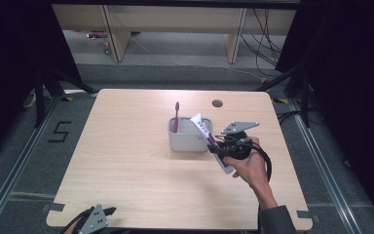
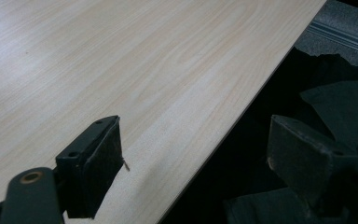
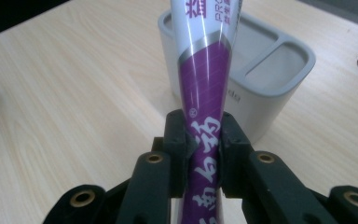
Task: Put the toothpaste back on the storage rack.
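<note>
1. A light wooden table (image 1: 126, 165) fills most of the high view, with a small round hole (image 1: 217, 103) near its far edge

2. A grey holder (image 1: 187, 142) stands near the table's middle. It has compartments; a dark red toothbrush (image 1: 177, 117) stands upright at its left end, head up

3. A white and purple toothpaste tube (image 1: 202, 127) leans over the holder's right end, tilted, its white end above the rim. Whether it touches the holder cannot be told

4. The right gripper (image 1: 217, 149), held in a hand (image 1: 250, 166) just right of the holder, has its jaws closed onto the tube's purple part

5. The right gripper view shows the pads pinching the tube (image 3: 208, 84) so that it narrows between them, with printed characters on the purple part and the holder's (image 3: 279, 88) divided, seemingly bare compartments behind

6. The left gripper (image 1: 95, 219) sits at the table's near left edge

7. The left gripper view shows its jaws standing wide apart with nothing between them, one above the wood (image 2: 121, 70), the other past the table's edge
</note>
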A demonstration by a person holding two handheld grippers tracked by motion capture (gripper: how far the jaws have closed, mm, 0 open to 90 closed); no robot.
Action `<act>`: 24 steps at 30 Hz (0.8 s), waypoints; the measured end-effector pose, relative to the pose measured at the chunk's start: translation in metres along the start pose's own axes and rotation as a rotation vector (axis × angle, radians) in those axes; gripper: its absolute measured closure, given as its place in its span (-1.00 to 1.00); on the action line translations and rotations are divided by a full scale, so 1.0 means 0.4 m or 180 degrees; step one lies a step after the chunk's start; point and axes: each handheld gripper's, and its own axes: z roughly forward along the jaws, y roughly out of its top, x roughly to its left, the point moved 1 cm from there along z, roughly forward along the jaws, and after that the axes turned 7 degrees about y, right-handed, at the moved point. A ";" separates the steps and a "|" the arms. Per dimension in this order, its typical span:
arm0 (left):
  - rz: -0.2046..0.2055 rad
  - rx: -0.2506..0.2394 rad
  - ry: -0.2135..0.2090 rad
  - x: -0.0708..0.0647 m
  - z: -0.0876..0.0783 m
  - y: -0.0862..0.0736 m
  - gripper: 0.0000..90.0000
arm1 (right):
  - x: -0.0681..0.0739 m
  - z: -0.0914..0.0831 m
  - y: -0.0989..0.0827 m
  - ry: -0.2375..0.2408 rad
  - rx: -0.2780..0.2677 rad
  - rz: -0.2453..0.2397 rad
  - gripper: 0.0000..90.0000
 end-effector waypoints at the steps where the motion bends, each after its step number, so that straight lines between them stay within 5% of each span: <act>1: 0.0005 0.0003 0.0002 0.000 0.000 0.000 -0.62 | -0.002 0.001 0.004 -0.0044 -0.0045 -0.0047 0.71; 24: 0.0013 0.0004 -0.0006 0.002 -0.003 0.001 -0.62 | -0.040 0.020 0.107 -0.0184 -0.0704 -0.0071 0.71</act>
